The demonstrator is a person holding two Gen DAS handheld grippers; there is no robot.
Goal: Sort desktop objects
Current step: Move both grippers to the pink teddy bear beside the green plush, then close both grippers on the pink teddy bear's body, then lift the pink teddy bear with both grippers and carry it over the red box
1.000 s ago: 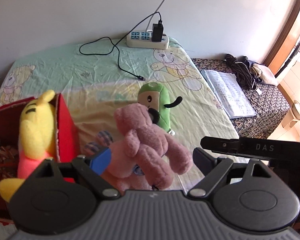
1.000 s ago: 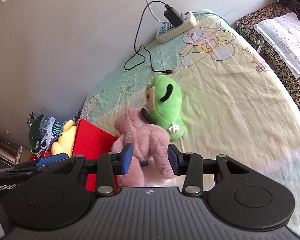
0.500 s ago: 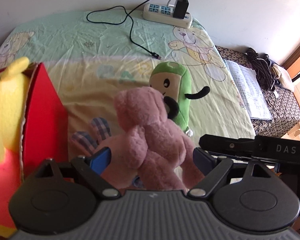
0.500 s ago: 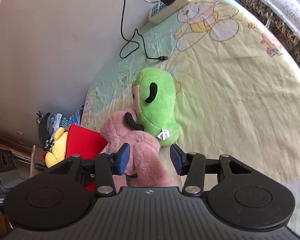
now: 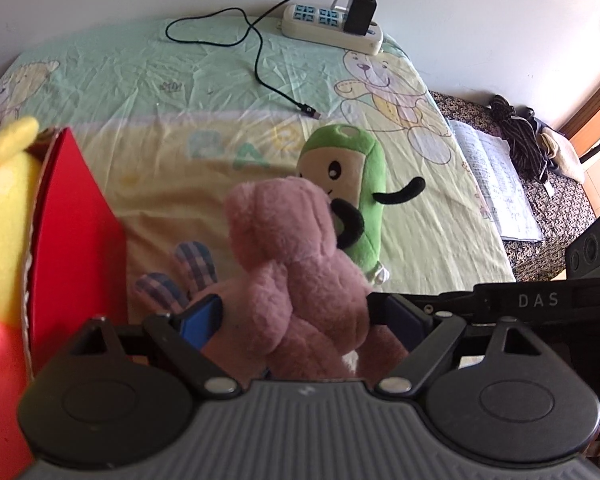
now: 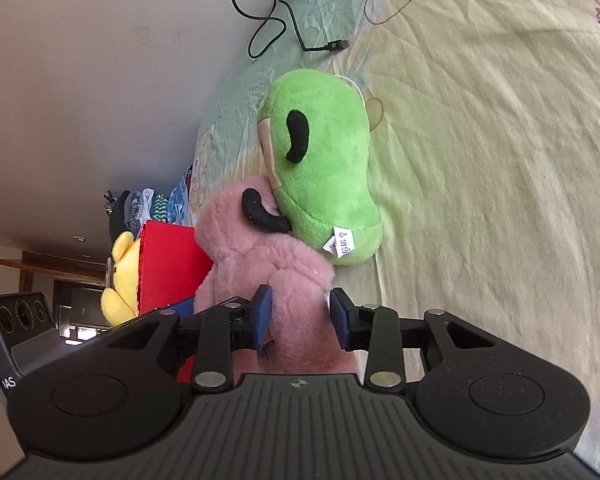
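A pink plush toy (image 5: 284, 248) sits on the bed sheet and leans its head against a green plush toy (image 5: 352, 168). My left gripper (image 5: 300, 318) is shut on the pink toy's body, a blue pad on each side. From the other side my right gripper (image 6: 302, 314) is closing on the pink plush toy (image 6: 240, 248); both pads touch its lower part. The green plush toy (image 6: 324, 152) lies just beyond, with one black arm over the pink head. A red box (image 5: 72, 232) holding a yellow plush toy (image 5: 4, 208) stands at the left.
At the far edge of the bed lies a white power strip (image 5: 324, 28), and its black cable (image 5: 260, 64) trails across the sheet. Papers (image 5: 496, 184) and dark clothes rest on a patterned surface to the right. A wall runs behind the bed.
My right gripper dropped closer to the pink toy, and its jaws widened and then narrowed onto it. The left gripper sank toward the bed with the toy between its pads, and the red box drew nearer.
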